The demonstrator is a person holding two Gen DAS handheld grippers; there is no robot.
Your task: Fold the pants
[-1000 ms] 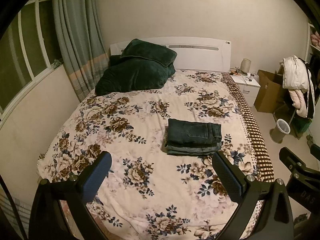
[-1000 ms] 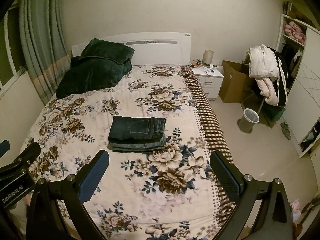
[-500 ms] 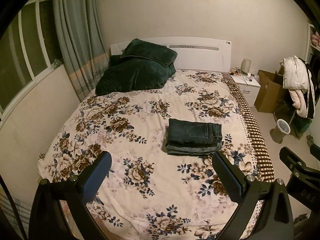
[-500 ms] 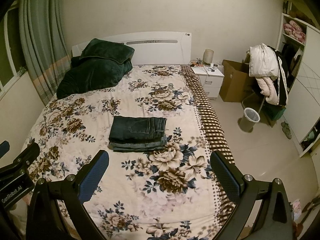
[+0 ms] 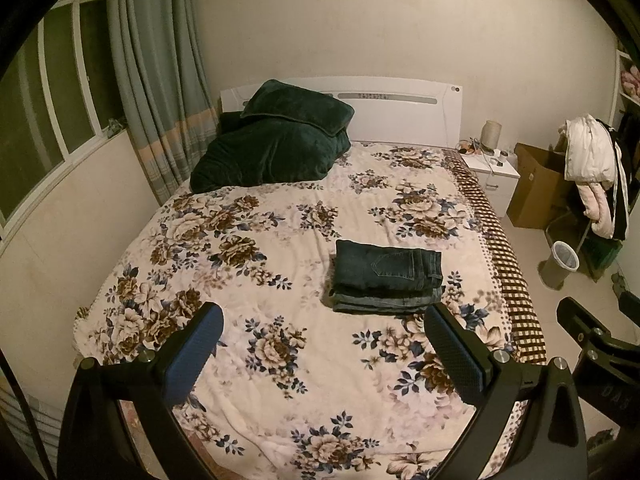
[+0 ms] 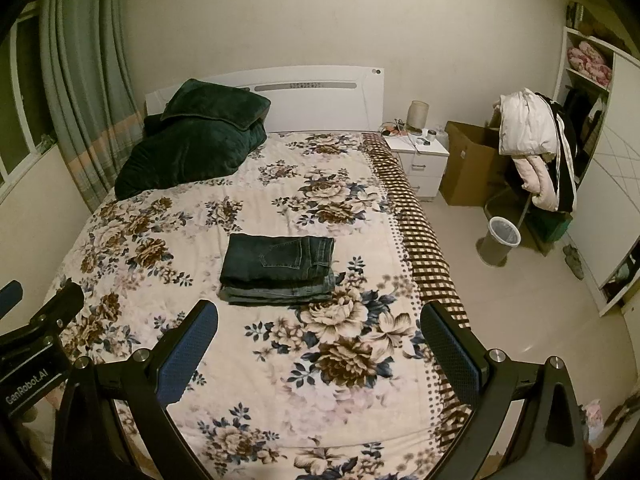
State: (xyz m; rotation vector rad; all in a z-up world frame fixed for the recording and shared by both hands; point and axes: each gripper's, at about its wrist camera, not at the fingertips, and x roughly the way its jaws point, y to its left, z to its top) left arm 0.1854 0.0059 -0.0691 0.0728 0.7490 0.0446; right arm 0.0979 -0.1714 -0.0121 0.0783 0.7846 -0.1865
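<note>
A stack of folded dark blue jeans point(image 5: 388, 276) lies on the floral bedspread point(image 5: 280, 240), right of the bed's middle; it also shows in the right wrist view point(image 6: 278, 268). My left gripper point(image 5: 324, 316) is open and empty, held high above the foot of the bed, well short of the jeans. My right gripper point(image 6: 318, 312) is open and empty too, beside it to the right. The right gripper's body shows at the lower right of the left wrist view point(image 5: 596, 344), and the left gripper's body at the lower left of the right wrist view point(image 6: 36, 332).
Dark green pillows point(image 5: 276, 140) lie at the white headboard point(image 5: 400, 108). Curtains point(image 5: 156, 80) and a window are on the left. A white nightstand point(image 6: 420, 160), a cardboard box point(image 6: 468, 164), a clothes-laden rack point(image 6: 536, 148), a bin point(image 6: 500, 240) and a shelf stand on the right.
Almost nothing. Both views drift very slightly; the jeans and both open grippers stay as they were.
</note>
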